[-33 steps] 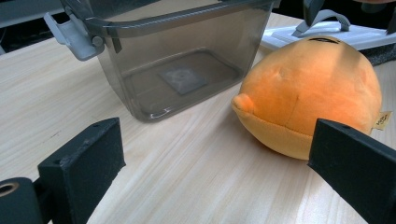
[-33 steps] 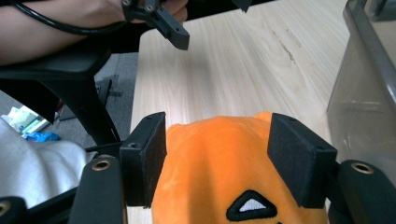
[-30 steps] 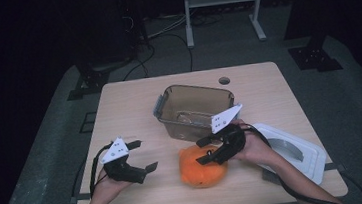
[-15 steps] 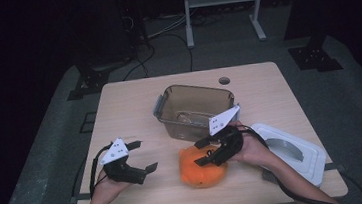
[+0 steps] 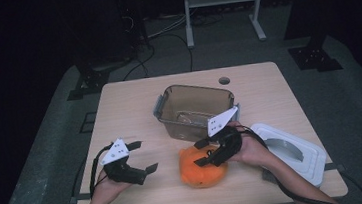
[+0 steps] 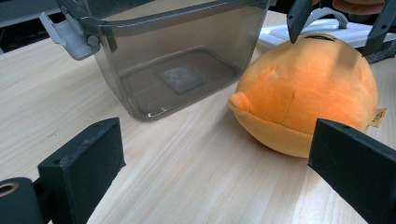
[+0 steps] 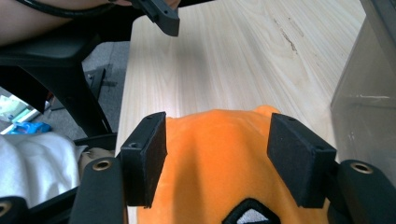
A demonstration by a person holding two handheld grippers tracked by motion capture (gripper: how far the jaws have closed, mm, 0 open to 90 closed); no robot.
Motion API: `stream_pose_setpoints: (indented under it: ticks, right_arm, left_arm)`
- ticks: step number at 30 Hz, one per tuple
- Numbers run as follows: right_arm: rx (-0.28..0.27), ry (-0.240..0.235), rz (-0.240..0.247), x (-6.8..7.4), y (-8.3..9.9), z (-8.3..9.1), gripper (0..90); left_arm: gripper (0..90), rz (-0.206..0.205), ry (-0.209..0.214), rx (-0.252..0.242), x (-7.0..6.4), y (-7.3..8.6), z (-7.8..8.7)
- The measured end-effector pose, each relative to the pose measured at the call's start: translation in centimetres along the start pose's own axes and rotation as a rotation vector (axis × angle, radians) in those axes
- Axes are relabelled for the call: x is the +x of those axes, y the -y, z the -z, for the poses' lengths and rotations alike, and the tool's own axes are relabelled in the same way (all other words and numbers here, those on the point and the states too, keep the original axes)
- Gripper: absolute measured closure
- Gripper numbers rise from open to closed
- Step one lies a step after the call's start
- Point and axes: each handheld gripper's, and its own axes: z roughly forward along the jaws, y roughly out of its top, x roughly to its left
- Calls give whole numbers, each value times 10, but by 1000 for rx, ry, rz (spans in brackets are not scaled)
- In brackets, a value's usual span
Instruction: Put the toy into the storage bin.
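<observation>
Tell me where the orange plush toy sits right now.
In the high view the orange plush toy lies near the table's front edge, just in front of the clear bin, with the right claw open over it.

Room dim; dark surround swallows floor edges in high view. Overhead light falls on wooden table point(image 5: 134, 101), pale and even. Soft shadow under orange plush toy point(image 6: 308, 88). Faint glare on clear plastic bin point(image 6: 177, 56) wall. High view soft, low detail. Both gripper views sharp mid-distance; near black jaws slightly blurred, wide-angle stretch at edges.
</observation>
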Motion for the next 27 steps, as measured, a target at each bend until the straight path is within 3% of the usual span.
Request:
stream_pose_setpoints:
  ticks: [9, 14, 21, 27]
  right_arm:
    - [5, 13, -12, -4, 6, -4, 383]
    - [45, 48, -2, -5, 12, -11, 504]
    - [83, 35, -56, -4, 14, -14, 712]
    - [82, 44, -73, -1, 8, -9, 772]
  left_arm:
    - [27, 5, 4, -5, 1, 0, 0]
    - [27, 1, 3, 0, 1, 0, -1]
    - [27, 1, 0, -2, 1, 0, 0]
    - [27, 1, 1, -2, 1, 0, -1]
